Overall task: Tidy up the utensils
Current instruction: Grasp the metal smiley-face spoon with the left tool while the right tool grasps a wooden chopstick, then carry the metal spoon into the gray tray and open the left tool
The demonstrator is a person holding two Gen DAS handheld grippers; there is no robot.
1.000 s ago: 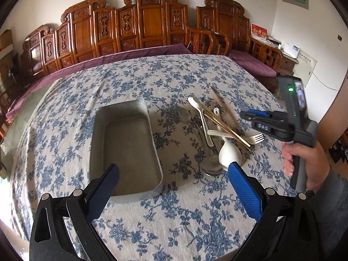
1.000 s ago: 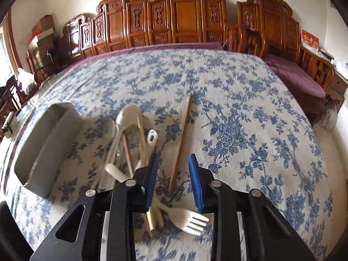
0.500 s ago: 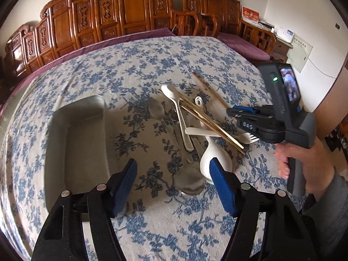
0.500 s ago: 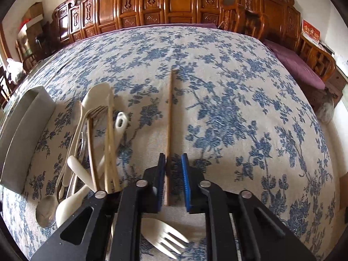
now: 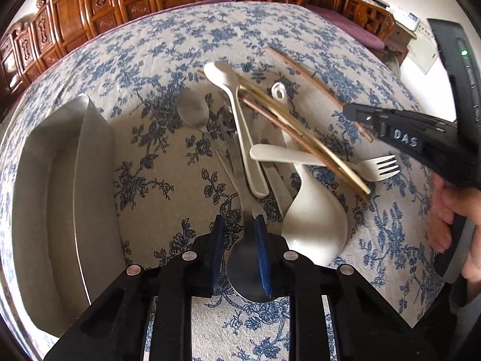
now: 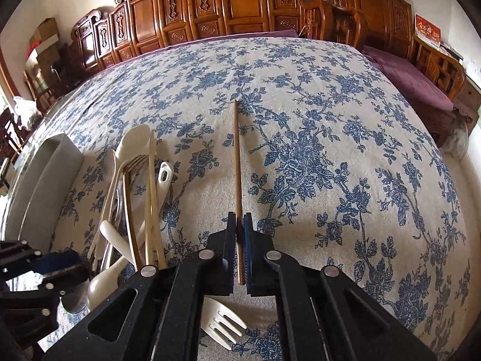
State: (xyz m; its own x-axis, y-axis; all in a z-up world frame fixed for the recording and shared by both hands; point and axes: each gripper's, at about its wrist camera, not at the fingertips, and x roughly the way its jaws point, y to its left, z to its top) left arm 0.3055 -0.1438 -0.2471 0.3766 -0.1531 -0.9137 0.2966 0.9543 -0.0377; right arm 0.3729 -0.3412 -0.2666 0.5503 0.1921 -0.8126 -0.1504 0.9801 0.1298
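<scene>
A heap of utensils lies on the flowered tablecloth: a metal spoon (image 5: pixel 246 267), a big white spoon (image 5: pixel 315 222), a white fork (image 5: pixel 378 167), a slim white spoon (image 5: pixel 222 73) and pale chopsticks (image 5: pixel 300 132). My left gripper (image 5: pixel 239 222) points down over the metal spoon. Its jaws are closing with the spoon's neck between them, and a gap still shows at the left pad. My right gripper (image 6: pixel 239 221) is shut on the near end of a brown chopstick (image 6: pixel 237 156), which lies apart from the heap. A grey metal tray (image 5: pixel 90 156) stands to the left.
A second metal spoon (image 5: pixel 192 111) lies in the heap beside the tray. A person's hand (image 5: pixel 451 210) holds the right gripper (image 5: pixel 351 111) at the right. Carved wooden chairs (image 6: pixel 240 3) line the table's far edge. Bare cloth stretches to the right of the brown chopstick.
My left gripper came down and forward from above the tray's corner onto the metal spoon, and its jaws narrowed from wide. The right jaws shut on the brown chopstick.
</scene>
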